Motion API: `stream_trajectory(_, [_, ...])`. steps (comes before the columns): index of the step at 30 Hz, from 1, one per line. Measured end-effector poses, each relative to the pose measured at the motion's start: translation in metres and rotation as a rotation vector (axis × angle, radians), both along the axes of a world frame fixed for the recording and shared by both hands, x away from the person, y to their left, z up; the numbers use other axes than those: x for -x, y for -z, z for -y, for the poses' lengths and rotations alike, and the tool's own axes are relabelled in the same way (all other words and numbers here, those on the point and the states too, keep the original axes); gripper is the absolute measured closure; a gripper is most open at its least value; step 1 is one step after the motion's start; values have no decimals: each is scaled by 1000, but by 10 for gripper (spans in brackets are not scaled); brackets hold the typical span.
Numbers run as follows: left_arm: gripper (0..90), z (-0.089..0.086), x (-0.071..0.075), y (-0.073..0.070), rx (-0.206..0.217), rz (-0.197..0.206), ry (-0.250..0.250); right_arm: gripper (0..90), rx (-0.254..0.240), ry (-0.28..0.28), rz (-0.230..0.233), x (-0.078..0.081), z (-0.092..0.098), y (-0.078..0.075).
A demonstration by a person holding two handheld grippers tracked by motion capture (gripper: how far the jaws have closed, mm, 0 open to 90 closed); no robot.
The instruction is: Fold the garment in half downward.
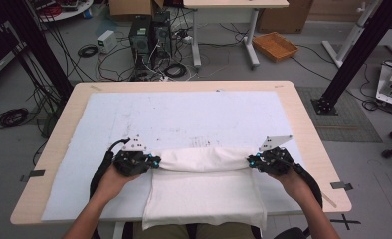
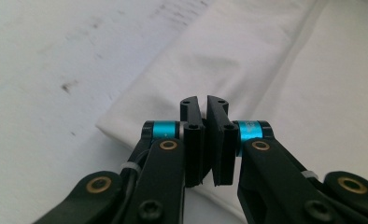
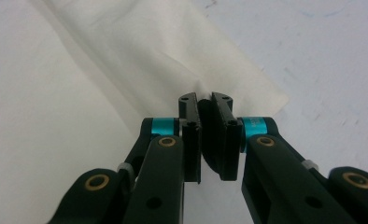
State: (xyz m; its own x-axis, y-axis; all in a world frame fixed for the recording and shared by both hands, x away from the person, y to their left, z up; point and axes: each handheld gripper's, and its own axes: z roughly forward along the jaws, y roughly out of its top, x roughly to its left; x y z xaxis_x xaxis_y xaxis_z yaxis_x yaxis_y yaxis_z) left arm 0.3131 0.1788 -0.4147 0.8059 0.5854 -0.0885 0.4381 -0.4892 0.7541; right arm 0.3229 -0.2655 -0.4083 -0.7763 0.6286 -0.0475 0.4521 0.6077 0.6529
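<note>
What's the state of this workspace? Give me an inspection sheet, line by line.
Surface: wooden table under a pale blue mat, faintly smudged.
Job's things: white cloth, far edge folded over, near edge hanging off the table.
Clutter: nothing seen on the mat.
Grippers: left tongs and right tongs shut on the fold's two ends.
Cables: tangled on the floor beyond the table.
Surroundings: computer towers, orange tray, second table.
</note>
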Motion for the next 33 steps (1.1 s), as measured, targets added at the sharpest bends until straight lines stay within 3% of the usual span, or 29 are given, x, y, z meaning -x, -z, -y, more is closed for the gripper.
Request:
stream_trajectory(3, [836,-4,8,0,12,-31,25,825,3,-11,-29,8,3,2])
stream_trajectory(4, [798,-5,10,-1,23,-42,37,817,5,-13,-46,10,3,2])
stream_trajectory(5, [687,-5,10,-1,23,-42,37,795,2,-17,-52,12,3,0])
stream_trajectory(7, [495,-8,10,-12,39,-24,-9,655,-20,-14,-52,14,4,-8])
stream_trajectory(11, [398,-11,-7,-25,42,38,-123,480,-65,60,27,5,5,-28])
stream_trajectory(14, [384,-5,-27,-18,-12,-2,-172,426,-46,88,23,-13,2,-30])
stream_trajectory(15, [384,-5,-27,-18,-12,-2,-172,416,-32,98,4,-20,0,-27])
stream_trajectory(17, [384,-1,-43,-2,-66,-79,-194,400,-9,104,-31,-33,-5,-16])
stream_trajectory(18, [384,-1,-43,-2,-66,-79,-194,399,-6,101,-53,-38,-7,-10])
stream_trajectory(19, [384,1,-47,4,-73,-106,-195,399,-6,101,-53,-38,-7,-10])
stream_trajectory(20, [381,1,-51,13,-69,-146,-182,391,28,108,-90,-45,-11,3])
stream_trajectory(22, [381,1,-50,18,-65,-167,-161,393,52,101,-122,-48,-12,15])
stream_trajectory(23, [393,1,-48,19,-69,-165,-160,411,51,100,-138,-48,-12,18])
stream_trajectory(24, [458,1,-46,18,-86,-143,-158,495,28,92,-151,-48,-10,20])
stream_trajectory(26, [783,2,-43,17,-107,-135,-112,688,-3,69,-192,-47,-7,18])
stream_trajectory(27, [856,4,-42,16,-122,-120,-109,760,-14,53,-209,-46,-6,17])
stream_trajectory(30, [870,6,-42,14,-123,-97,-125,803,15,43,-190,-44,-9,14])
stream_trajectory(31, [872,3,-47,11,-88,-89,-160,816,51,47,-124,-44,-12,10])
stream_trajectory(32, [872,3,-47,11,-88,-89,-160,819,60,58,-94,-46,-14,8])
stream_trajectory(33, [873,0,-56,6,-59,-114,-189,819,67,70,-70,-48,-14,6])
